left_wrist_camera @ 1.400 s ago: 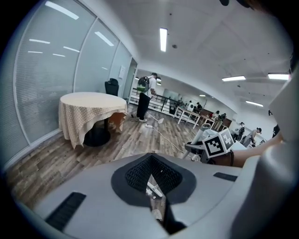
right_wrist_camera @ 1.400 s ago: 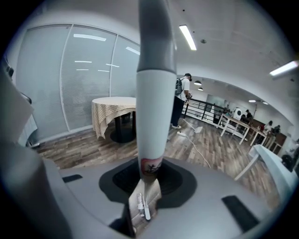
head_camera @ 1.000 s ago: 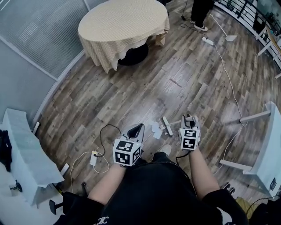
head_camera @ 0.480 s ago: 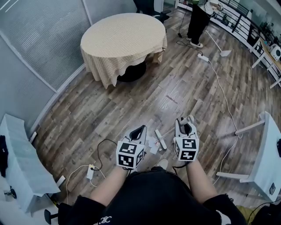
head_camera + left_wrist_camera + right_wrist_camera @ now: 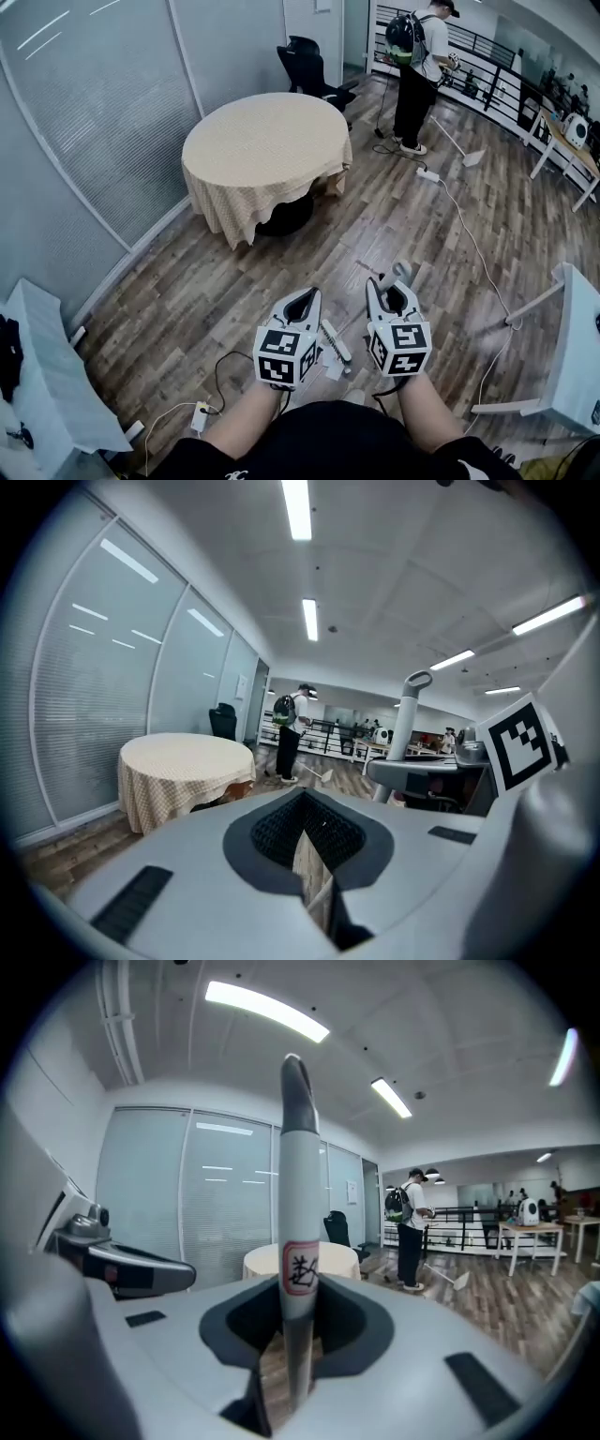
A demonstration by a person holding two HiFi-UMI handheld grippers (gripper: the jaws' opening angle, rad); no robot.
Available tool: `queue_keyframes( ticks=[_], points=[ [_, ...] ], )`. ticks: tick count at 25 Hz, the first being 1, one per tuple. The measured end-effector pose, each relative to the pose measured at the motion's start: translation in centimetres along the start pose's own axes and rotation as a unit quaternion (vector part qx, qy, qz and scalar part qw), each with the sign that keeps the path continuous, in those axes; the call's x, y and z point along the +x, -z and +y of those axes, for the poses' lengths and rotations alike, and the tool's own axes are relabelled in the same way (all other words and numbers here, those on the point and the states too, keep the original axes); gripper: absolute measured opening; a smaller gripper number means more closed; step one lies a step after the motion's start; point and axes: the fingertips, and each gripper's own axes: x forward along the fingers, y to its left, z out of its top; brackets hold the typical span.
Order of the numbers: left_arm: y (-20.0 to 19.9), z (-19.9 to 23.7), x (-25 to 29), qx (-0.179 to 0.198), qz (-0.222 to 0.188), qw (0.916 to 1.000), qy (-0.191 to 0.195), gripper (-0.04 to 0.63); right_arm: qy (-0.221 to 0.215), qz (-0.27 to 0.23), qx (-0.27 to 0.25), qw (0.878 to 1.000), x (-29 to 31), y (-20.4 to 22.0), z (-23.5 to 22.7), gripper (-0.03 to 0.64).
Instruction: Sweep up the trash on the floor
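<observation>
My right gripper (image 5: 394,292) (image 5: 295,1330) is shut on a white-grey broom handle (image 5: 298,1194) that stands upright between its jaws and bears a red-bordered label. The handle's looped top (image 5: 401,271) shows just beyond the gripper. The white broom head (image 5: 335,340) rests on the wood floor between my two grippers. White paper scraps (image 5: 334,368) lie beside it, partly hidden by the left gripper's marker cube. My left gripper (image 5: 304,300) (image 5: 302,808) hangs to the left of the broom, its jaws together with only a thin slit, and holds nothing.
A round table (image 5: 267,150) with a beige cloth stands ahead. A person with a backpack (image 5: 420,66) stands far back. A power strip with cable (image 5: 199,417) lies at my left, and a white cable (image 5: 469,234) runs right. White tables flank me (image 5: 581,347) (image 5: 47,375).
The head view has tilted up and takes in more of the room. Both grippers now sit lower and nearer in the frame. The right one still holds the broom by the scraps.
</observation>
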Motion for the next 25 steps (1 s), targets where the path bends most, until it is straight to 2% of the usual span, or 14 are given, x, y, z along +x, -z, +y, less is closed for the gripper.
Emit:
queue_keyframes(
  ticks=[6,11,18,25],
  points=[
    [-0.8,-0.7,-1.1,0.003,-0.009,0.9999,-0.004,-0.005,-0.020,-0.019,0.005,1.000,-1.1,-1.7,1.2,0.095],
    [-0.4,-1.0,-1.2,-0.007,-0.004,1.0000,0.005,-0.005,-0.026,-0.011,-0.006,1.000,-1.0,-1.5,2.0,0.095],
    [-0.1,-1.4,-0.9,-0.008,-0.001,0.9998,0.018,-0.005,-0.021,-0.008,-0.010,1.000,-1.3,-1.0,1.9,0.095],
    [-0.4,-2.9,-0.7,0.008,-0.009,0.9994,0.031,-0.005,-0.017,-0.019,-0.019,0.999,-2.2,-1.7,1.5,0.095]
  ],
)
